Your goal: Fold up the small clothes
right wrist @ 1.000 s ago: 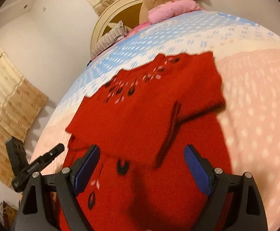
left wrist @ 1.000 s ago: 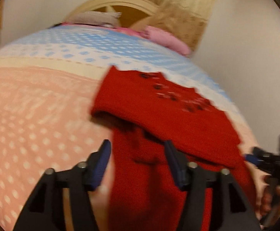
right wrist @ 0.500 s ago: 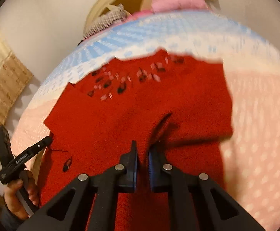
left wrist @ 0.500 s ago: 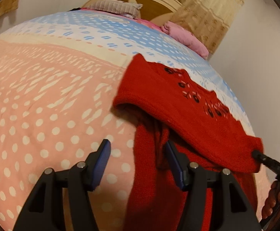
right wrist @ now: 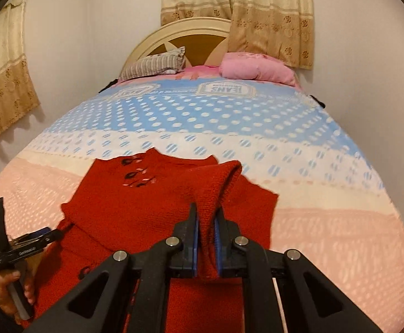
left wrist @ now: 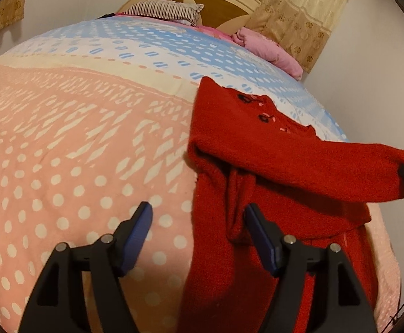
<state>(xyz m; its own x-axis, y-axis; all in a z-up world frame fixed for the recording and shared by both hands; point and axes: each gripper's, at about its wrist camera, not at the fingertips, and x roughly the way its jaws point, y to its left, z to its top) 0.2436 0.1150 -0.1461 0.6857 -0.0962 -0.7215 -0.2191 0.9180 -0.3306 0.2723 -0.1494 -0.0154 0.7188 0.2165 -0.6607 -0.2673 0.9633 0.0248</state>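
Right gripper (right wrist: pixel 206 223) clamped tight on a fold of the red knit sweater (right wrist: pixel 146 202), blue pads squeezing a lifted ridge of fabric that stands up off the rest of the garment. Left gripper (left wrist: pixel 199 216) open, jaws have just been opening wider, nothing pinched; its right pad sits against a bunched sleeve fold, left pad over bare bedspread. A person's hand (right wrist: pixel 10 291) grips the left tool's handle at the sweater's left edge in the right wrist view. Sweater lies spread on the bed, partly folded, dark and pink pattern marks near its top, mostly over the pink dotted part of the bedspread (left wrist: pixel 63 152), top edge reaching the white and blue band. Striped pillow (right wrist: pixel 154 65) and pink pillow (right wrist: pixel 254 68) sit by the headboard (right wrist: pixel 188 32), curtains (right wrist: pixel 271 14) behind.
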